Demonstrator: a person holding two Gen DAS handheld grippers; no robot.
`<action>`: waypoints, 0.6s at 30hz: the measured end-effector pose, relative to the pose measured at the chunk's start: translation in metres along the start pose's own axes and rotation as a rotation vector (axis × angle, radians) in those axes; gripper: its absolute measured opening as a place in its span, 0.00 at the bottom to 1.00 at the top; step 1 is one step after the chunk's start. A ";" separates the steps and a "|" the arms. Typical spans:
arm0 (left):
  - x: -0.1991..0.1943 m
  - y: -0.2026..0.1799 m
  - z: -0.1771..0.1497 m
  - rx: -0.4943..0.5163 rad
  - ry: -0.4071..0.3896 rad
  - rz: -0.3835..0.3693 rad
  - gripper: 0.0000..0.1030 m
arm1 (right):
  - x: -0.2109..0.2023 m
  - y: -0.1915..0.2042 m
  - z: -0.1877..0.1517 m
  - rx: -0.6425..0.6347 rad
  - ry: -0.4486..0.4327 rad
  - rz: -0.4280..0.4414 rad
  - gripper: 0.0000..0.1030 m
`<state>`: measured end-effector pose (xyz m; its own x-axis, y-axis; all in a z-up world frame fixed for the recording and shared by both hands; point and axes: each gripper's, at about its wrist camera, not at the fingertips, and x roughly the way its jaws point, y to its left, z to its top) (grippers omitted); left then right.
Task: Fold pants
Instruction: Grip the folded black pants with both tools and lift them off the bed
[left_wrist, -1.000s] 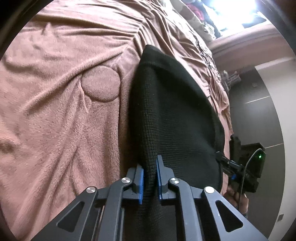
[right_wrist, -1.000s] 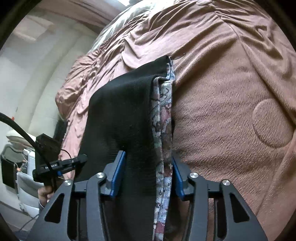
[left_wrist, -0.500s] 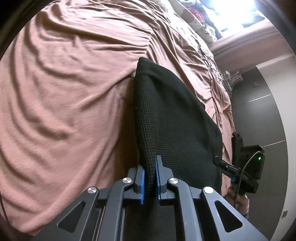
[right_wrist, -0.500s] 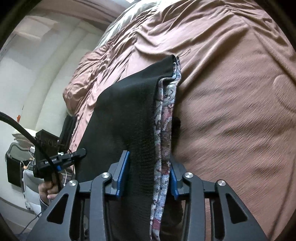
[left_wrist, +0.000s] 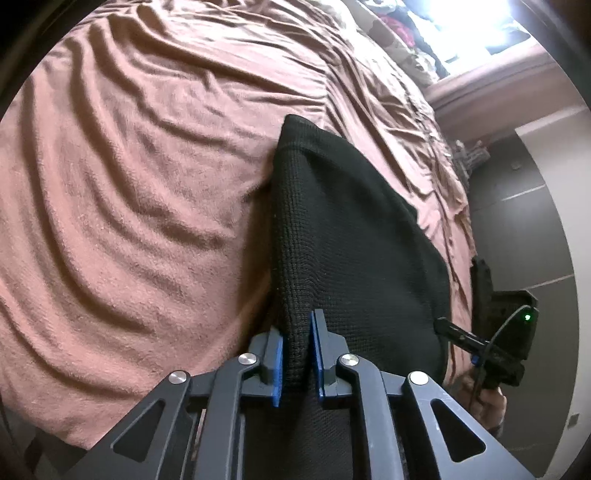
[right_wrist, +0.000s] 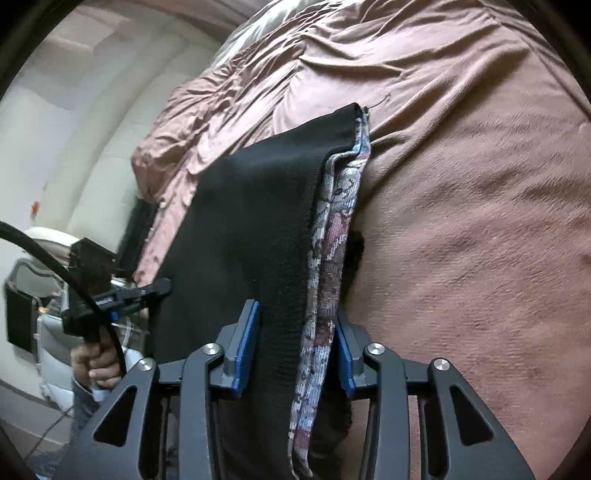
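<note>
So here's where I'm at: both grippers have a pinch on the pants (left_wrist: 354, 236), which hang stretched between them over the pink blanket (left_wrist: 140, 192) on the bed. My left gripper (left_wrist: 297, 354) has its jaws squeezed narrow on a bunched edge of the black knit fabric, blue pads (left_wrist: 277, 363) pressing it from both sides. The right gripper (right_wrist: 295, 347) is clamped on a much thicker stack, so its jaws sit wider: black cloth on the left side and a patterned greyish-purple layer (right_wrist: 332, 236) on the right, both sandwiched between the blue pads (right_wrist: 244, 343).

From the right camera I can see the far edge of the pants touching the blanket. The left gripper shows up off to the side there with a hand (right_wrist: 96, 363) on its handle. The blanket's wrinkled all over.
</note>
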<state>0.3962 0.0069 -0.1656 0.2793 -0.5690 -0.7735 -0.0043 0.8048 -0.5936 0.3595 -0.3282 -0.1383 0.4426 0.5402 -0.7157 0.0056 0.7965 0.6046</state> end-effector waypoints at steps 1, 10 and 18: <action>0.003 -0.001 0.002 -0.001 0.000 0.001 0.16 | 0.001 -0.002 0.005 0.008 -0.009 -0.004 0.53; 0.020 0.005 0.025 -0.042 -0.004 -0.039 0.32 | 0.022 -0.020 0.017 0.083 0.006 0.054 0.67; 0.037 0.012 0.047 -0.065 -0.002 -0.043 0.32 | 0.043 -0.035 0.031 0.101 0.035 0.180 0.73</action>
<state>0.4511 0.0034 -0.1905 0.2821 -0.6025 -0.7466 -0.0544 0.7669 -0.6394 0.4059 -0.3414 -0.1793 0.4132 0.6817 -0.6037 0.0203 0.6559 0.7546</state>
